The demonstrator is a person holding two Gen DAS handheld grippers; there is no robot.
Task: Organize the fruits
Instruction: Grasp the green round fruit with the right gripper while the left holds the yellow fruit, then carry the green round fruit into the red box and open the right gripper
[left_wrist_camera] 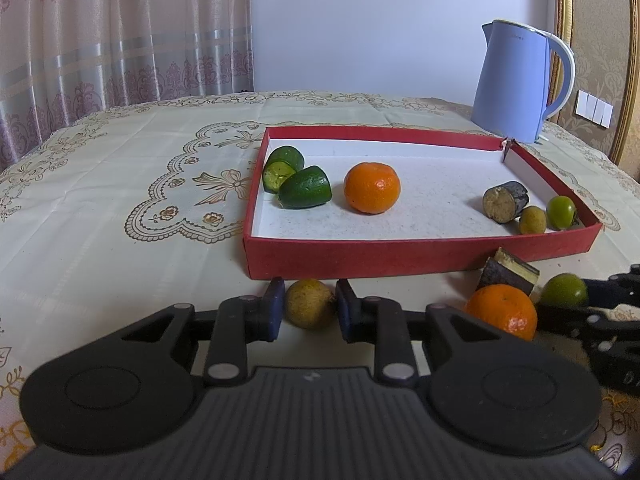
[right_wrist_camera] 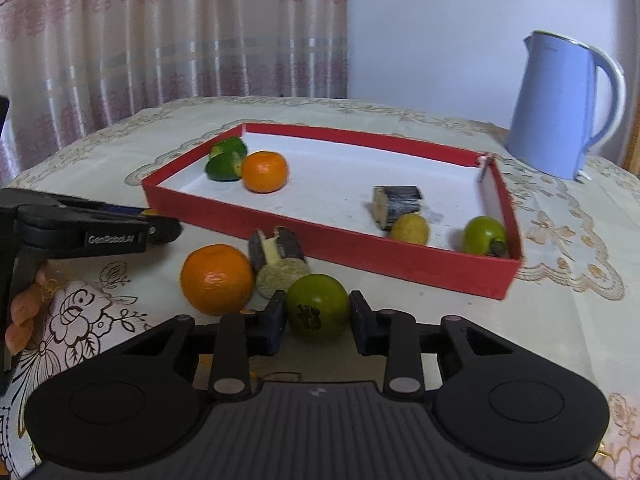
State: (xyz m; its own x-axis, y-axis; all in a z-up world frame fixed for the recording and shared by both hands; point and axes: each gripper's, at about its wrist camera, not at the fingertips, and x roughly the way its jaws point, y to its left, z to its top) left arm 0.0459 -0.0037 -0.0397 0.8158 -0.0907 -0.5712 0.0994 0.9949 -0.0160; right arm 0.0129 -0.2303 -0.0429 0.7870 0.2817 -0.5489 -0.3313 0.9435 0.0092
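Both grippers bracketing loose fruit in front of the shallow red cardboard tray (left_wrist_camera: 420, 256), where sorted pieces are already lying in pairs.

My left gripper (left_wrist_camera: 310, 310) is straddling the small yellow-brown round fruit (left_wrist_camera: 309, 305), fingers spread just wider than it, neither pad clearly touching; my right gripper (right_wrist_camera: 318, 320) is likewise framing the green round fruit (right_wrist_camera: 318, 312), not yet clamped. The loose orange mandarin (right_wrist_camera: 217, 279) and dark cut sugarcane piece (right_wrist_camera: 276, 258) are waiting on the patterned cream tablecloth (left_wrist_camera: 120, 184).
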